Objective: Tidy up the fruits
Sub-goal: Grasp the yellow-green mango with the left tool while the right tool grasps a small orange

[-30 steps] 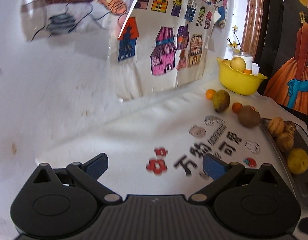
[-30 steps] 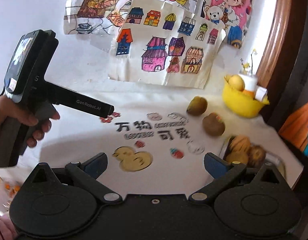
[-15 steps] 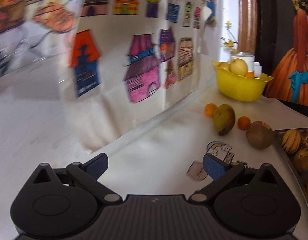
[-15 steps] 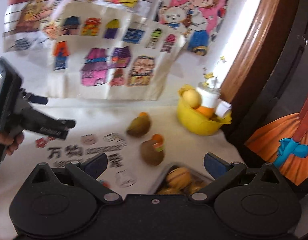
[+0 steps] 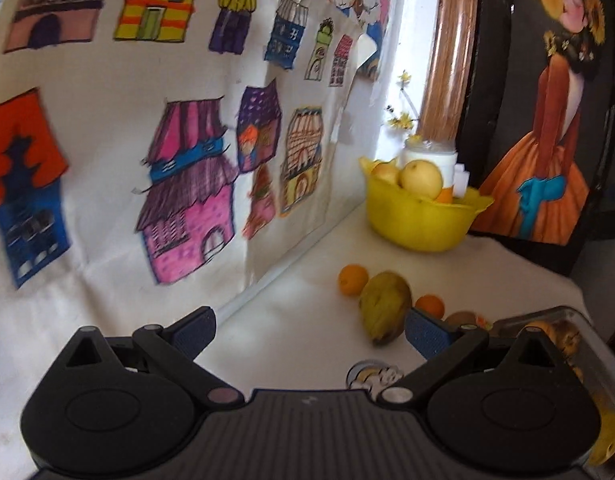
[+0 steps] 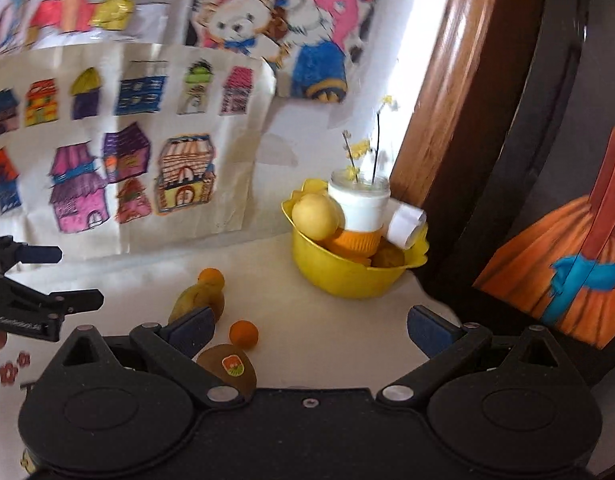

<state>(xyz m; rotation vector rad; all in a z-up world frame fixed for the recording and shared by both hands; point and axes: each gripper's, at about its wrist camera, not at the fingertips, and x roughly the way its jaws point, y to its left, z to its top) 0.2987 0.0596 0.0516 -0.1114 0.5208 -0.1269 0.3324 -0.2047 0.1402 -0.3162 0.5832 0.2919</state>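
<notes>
A yellow bowl (image 5: pixel 421 216) stands at the table's back corner with a yellow apple (image 5: pixel 421 179) and other fruit in it; it also shows in the right wrist view (image 6: pixel 347 276). A mango (image 5: pixel 383 306), two small oranges (image 5: pixel 352 279) (image 5: pixel 429 306) and a brown kiwi (image 6: pixel 227 368) lie loose on the white table. My left gripper (image 5: pixel 309 330) is open and empty, just left of the mango. My right gripper (image 6: pixel 309 330) is open and empty, above the table in front of the bowl. The left gripper shows at the left edge of the right wrist view (image 6: pixel 47 280).
A grey tray (image 5: pixel 555 320) with several fruits sits at the right. A white jar with yellow flowers (image 6: pixel 359 204) stands in the bowl. Children's drawings (image 5: pixel 187 160) hang on the wall behind. A dark framed picture (image 5: pixel 547 152) leans at the right.
Both grippers have moved forward and to the right, towards the yellow bowl. The loose fruits are now much closer to both. Both stay open and empty.
</notes>
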